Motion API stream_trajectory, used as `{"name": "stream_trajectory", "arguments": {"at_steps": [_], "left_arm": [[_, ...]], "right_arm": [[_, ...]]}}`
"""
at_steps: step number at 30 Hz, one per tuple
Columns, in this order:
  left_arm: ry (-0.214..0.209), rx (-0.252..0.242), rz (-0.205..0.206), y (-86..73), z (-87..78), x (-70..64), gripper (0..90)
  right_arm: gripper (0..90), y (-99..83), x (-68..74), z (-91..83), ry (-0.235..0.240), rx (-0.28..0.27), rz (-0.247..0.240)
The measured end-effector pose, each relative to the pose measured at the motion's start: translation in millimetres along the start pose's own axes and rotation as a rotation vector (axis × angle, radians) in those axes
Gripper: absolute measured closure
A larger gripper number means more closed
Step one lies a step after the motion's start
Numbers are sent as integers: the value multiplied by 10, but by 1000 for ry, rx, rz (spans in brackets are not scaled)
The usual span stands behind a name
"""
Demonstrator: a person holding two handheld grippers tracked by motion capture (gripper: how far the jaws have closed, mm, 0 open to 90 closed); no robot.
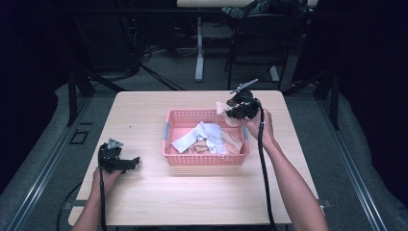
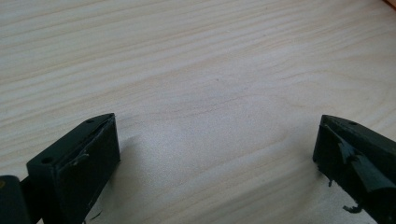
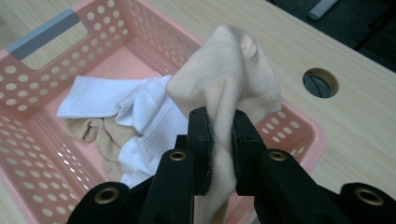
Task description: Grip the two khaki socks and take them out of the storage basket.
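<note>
A pink perforated basket [image 1: 173, 159] [image 3: 28, 74] sits mid-table holding white socks [image 1: 204, 134] [image 3: 144, 116] and beige socks [image 1: 233, 143] [image 3: 105, 135]. My right gripper [image 1: 231, 108] [image 3: 219, 126] hangs over the basket's far right corner, shut on a beige sock [image 1: 222, 107] [image 3: 229, 74] that bulges up from between the jaws. My left gripper [image 1: 132, 162] [image 2: 217, 149] rests low over bare wood at the table's left, open, with nothing between its jaws.
The light wood table [image 1: 192, 192] has a round cable hole [image 3: 320, 82] beyond the basket. The basket has grey handles [image 3: 44, 32]. Dark floor, table legs and a chair [image 1: 255, 43] lie past the far edge.
</note>
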State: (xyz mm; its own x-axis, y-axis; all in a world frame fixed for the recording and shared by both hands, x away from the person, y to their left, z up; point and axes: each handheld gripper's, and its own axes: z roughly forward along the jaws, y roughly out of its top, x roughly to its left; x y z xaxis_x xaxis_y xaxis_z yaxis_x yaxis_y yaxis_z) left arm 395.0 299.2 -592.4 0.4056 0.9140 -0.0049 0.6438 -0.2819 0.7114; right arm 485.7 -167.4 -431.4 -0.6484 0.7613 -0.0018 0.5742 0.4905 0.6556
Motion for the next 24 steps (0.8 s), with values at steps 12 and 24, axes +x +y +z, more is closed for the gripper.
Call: {"name": "stream_trajectory", "arguments": {"at_steps": [12, 24], "left_arm": [[-1, 0, -1, 1, 1, 0, 2], [1, -1, -1, 0, 1, -1, 2]], "right_arm": [[805, -41, -223, -187, -40, -34, 35], [805, -228, -489, -398, -85, -39, 85]]}}
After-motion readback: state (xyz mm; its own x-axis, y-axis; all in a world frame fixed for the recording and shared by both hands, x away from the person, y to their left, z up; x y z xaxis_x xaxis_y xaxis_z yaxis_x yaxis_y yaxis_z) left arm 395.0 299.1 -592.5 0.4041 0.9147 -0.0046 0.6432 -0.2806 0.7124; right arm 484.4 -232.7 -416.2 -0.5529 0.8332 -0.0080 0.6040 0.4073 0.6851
